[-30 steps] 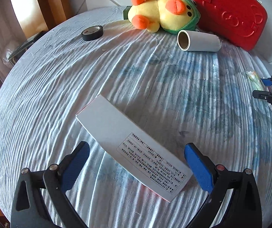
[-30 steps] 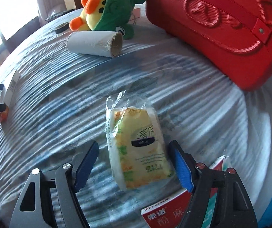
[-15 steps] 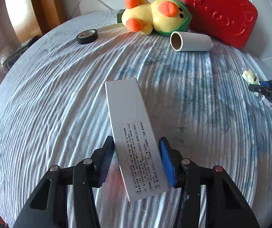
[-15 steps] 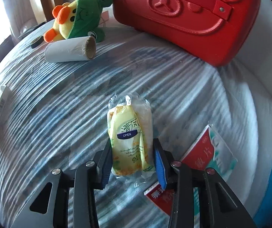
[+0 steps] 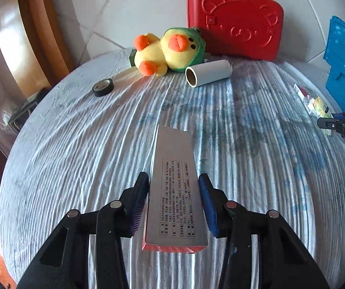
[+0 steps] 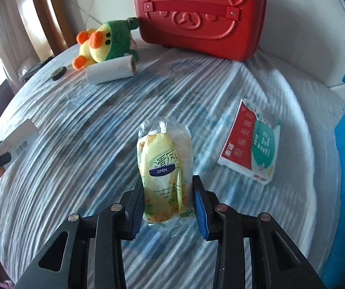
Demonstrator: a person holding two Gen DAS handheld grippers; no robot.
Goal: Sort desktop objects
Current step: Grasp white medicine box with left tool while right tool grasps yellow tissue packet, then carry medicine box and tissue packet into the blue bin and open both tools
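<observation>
White box (image 5: 174,187) clamped in left gripper (image 5: 174,204) (closing); tissue pack (image 6: 165,173) clamped in right gripper (image 6: 167,207).

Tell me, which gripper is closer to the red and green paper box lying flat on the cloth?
Right. The right gripper holds a yellow tissue pack beside that red and green paper box; the left gripper is across the table.
</observation>
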